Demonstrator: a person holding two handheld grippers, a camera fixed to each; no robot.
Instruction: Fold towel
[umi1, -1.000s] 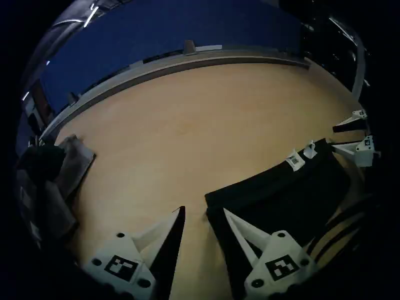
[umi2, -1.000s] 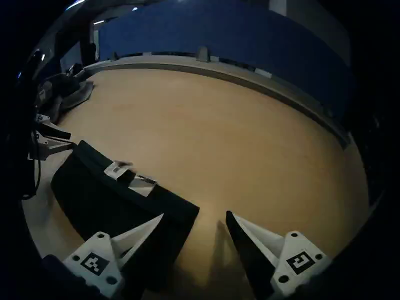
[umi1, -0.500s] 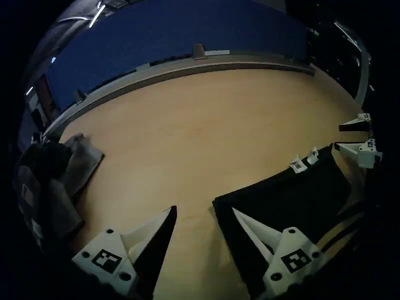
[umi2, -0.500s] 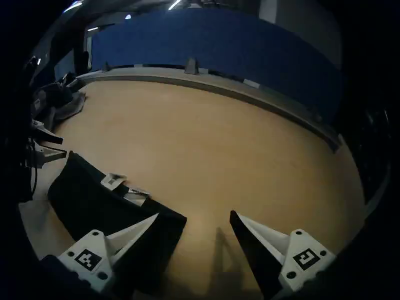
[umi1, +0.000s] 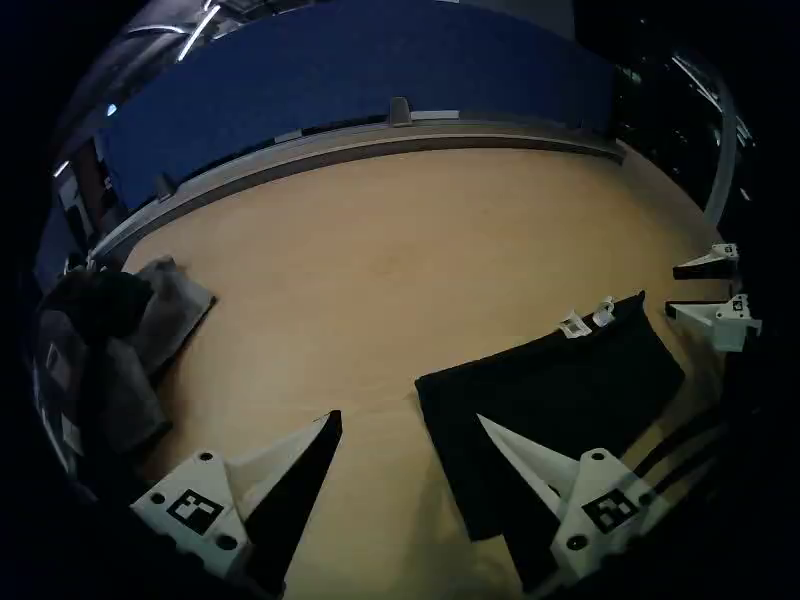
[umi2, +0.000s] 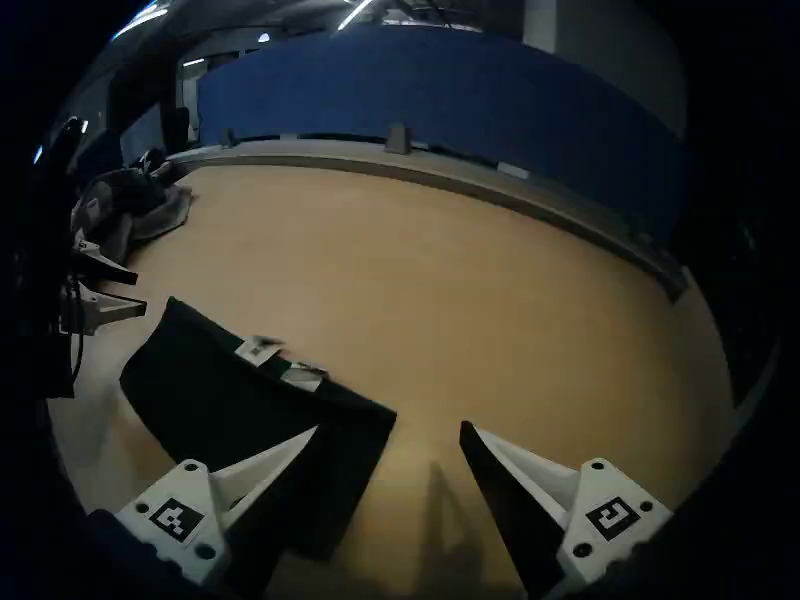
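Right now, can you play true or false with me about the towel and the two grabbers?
1. The towel is black. True.
2. The left gripper is squeezing the towel. False: it is open and holds nothing.
3. The towel lies on the wooden table. True.
4. The divider behind the table is red. False: it is blue.
5. The right gripper is open. True.

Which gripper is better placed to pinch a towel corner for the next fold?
Right, marginally. A corner of the black towel lies between the open jaws of the right gripper, nearly level with its tips. The left gripper, also open, has its corner slightly farther ahead of the tips.
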